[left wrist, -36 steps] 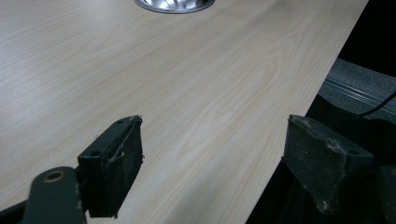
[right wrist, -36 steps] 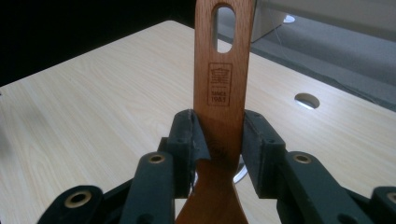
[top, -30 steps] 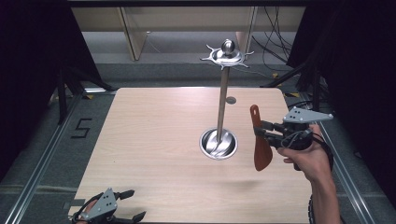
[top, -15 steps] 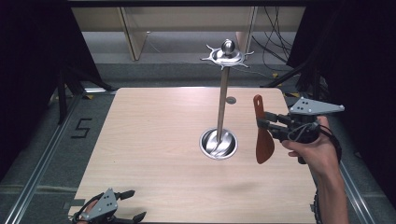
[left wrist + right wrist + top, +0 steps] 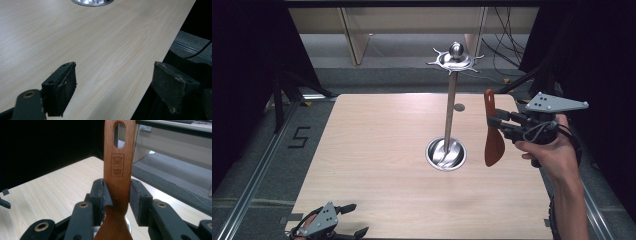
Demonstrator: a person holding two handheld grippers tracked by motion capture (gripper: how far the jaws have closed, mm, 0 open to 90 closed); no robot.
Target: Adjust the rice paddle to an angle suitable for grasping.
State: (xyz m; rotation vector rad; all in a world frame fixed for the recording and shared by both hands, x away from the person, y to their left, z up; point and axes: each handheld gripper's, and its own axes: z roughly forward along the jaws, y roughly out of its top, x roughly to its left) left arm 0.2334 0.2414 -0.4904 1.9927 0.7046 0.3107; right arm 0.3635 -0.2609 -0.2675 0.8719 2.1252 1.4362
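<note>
The right gripper [image 5: 494, 125], at about three o'clock from the tall polished steel hanging stand with a round dished base and a crown of hooks on top [image 5: 451, 100], pinches the reddish-brown wooden spatula with a slotted handle [image 5: 492, 132] by its neck. Over the last second the hand has lifted and swung the spatula from a lean to nearly upright, handle end at twelve o'clock and blade hanging at six, and it sits slightly higher and closer to the stand's pole than before. That suggests the slot in the handle is being lined up for one of the hooks; the spatula is clear of the pale wood-grain table [image 5: 377, 150] but well below the crown, so more lift looks necessary.

In the right gripper view the jaws press on both edges of the spatula [image 5: 119, 167], just under a branded stamp: a square seal with a character, then "SINCE 1983" beneath it. The oval hanging slot sits above the stamp.

The left gripper [image 5: 334, 225] rests at the table's seven o'clock corner, unchanged, its jaws spread wide and holding nothing; its own view looks across the bare table [image 5: 100, 50] to the rim of the stand's base [image 5: 92, 2]. A "5" is marked on the floor at nine o'clock
</note>
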